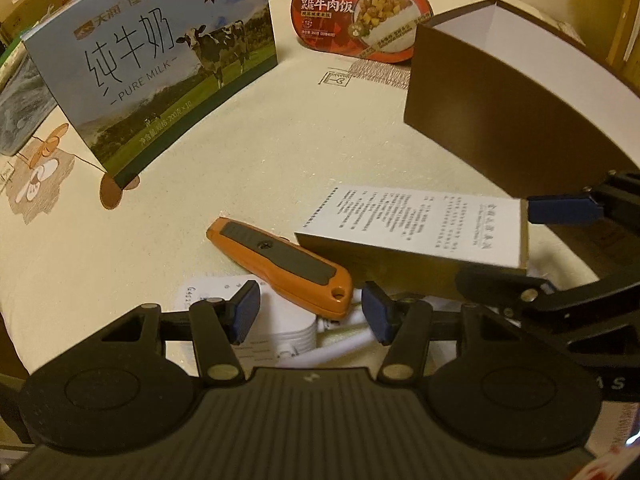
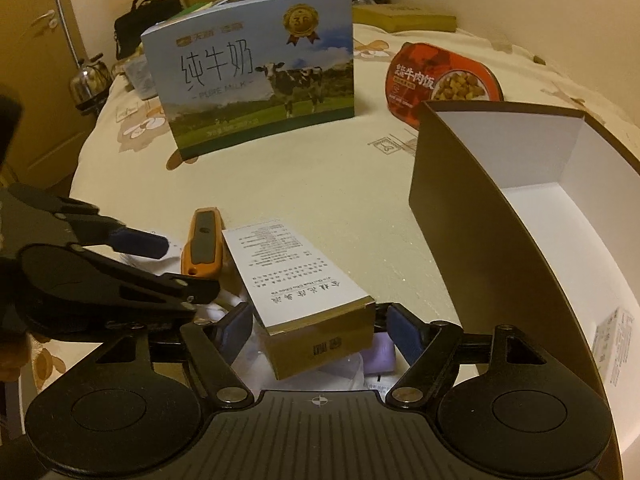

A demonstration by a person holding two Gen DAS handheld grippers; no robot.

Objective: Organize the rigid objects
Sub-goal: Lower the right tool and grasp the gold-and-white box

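An orange utility knife (image 1: 280, 264) (image 2: 202, 246) lies on the cream tablecloth. Its rear end sits between the pads of my left gripper (image 1: 311, 312) (image 2: 172, 264), which stand apart from it, so that gripper is open. Right of the knife a small brown box with a white printed label (image 1: 420, 220) (image 2: 296, 276) rests tilted on a pile of white and purple items. My right gripper (image 2: 320, 332) (image 1: 496, 244) straddles the box's near end, with thin gaps at both pads. A large dark open box with a white inside (image 1: 480, 120) (image 2: 460, 220) stands to the right.
A blue milk carton (image 1: 160, 72) (image 2: 256, 76) stands upright at the back, with a red beef rice meal tray (image 1: 360, 20) (image 2: 440, 76) to its right. A white charger and cable (image 1: 304, 332) and a receipt (image 1: 208, 288) lie under the left gripper. The dark box holds a small white carton (image 2: 616, 344).
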